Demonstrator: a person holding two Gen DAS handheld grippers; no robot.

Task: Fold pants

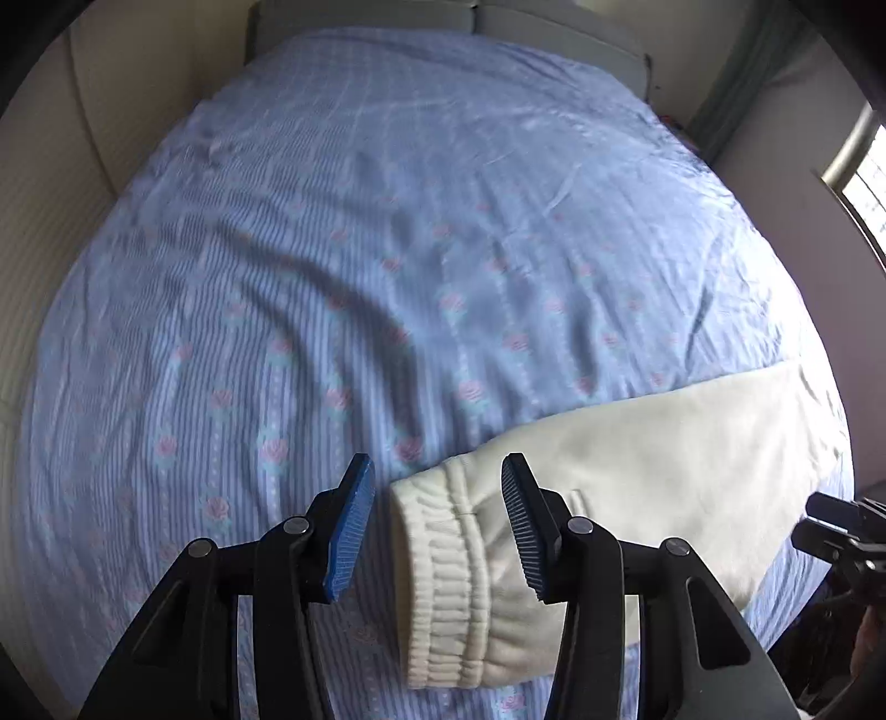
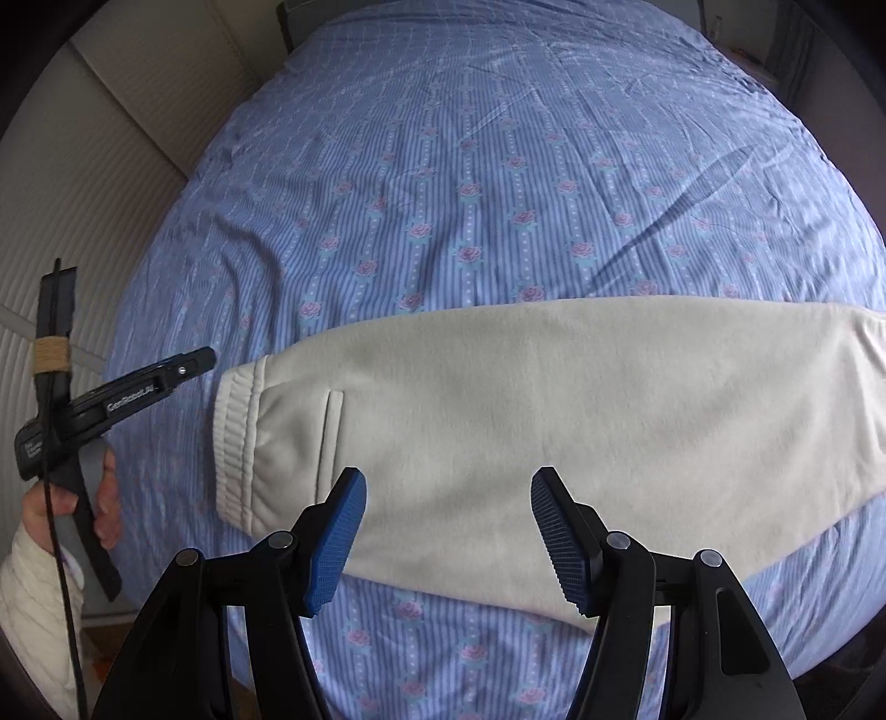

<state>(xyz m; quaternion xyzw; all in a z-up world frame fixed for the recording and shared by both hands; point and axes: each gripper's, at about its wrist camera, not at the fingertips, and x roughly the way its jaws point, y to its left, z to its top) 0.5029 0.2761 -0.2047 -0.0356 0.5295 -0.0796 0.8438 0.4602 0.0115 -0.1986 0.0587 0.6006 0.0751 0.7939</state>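
Observation:
Cream-white pants [image 2: 498, 399] lie flat across the near part of the bed, folded lengthwise, with the ribbed elastic waistband [image 2: 235, 443] at the left end and the legs running right. In the left wrist view the waistband [image 1: 443, 581] lies between and under my open left gripper [image 1: 437, 526], which hovers above it and holds nothing. My right gripper [image 2: 448, 537] is open and empty, above the near edge of the pants around their middle. The left gripper also shows in the right wrist view [image 2: 188, 363], just left of the waistband.
The bed is covered by a blue striped sheet with pink roses [image 2: 470, 183]. A grey headboard [image 1: 387, 16] stands at the far end. A beige wall panel [image 1: 66, 194] runs along the left side. A window [image 1: 864, 188] is at the right.

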